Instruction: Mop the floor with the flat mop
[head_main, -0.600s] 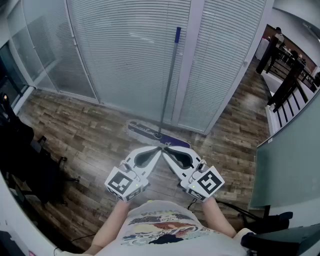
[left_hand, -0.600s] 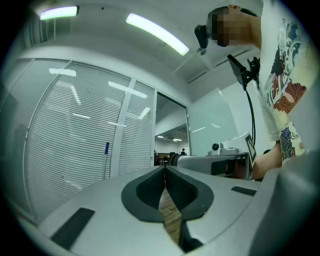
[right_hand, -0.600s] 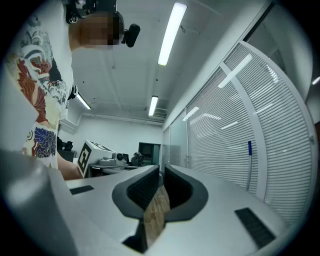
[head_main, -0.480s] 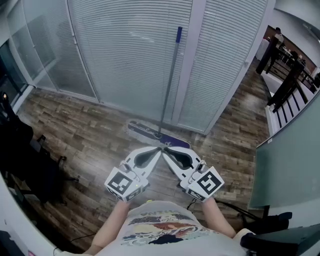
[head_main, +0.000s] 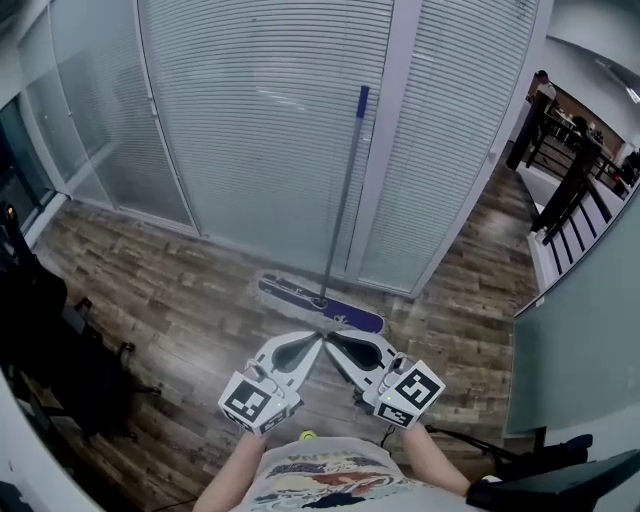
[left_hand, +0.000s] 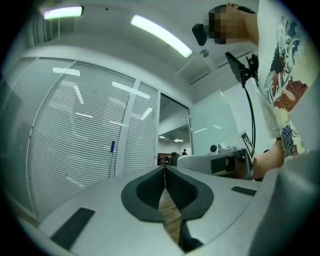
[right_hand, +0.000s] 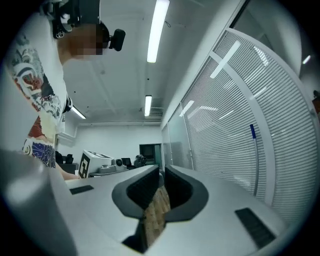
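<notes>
Ahead of left tool (head_main: 317, 337) and right tool (head_main: 331, 337), flat mop (head_main: 341, 205) stands apart.

Bare wood floor (head_main: 170, 290) is left open up to the flat mop (head_main: 322, 301), whose handle (head_main: 343, 190) is stood against the blinded glass wall (head_main: 250, 120) (the far limit). Passage is hemmed at left by dark furniture (head_main: 45, 330) and at right by a grey panel (head_main: 580, 320).

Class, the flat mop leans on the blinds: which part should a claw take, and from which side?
Take the handle about halfway up, coming from the room side. It is a thin, nearly upright pole with the blinds right behind; the head lies flat on the floor, probably too wide.
</notes>
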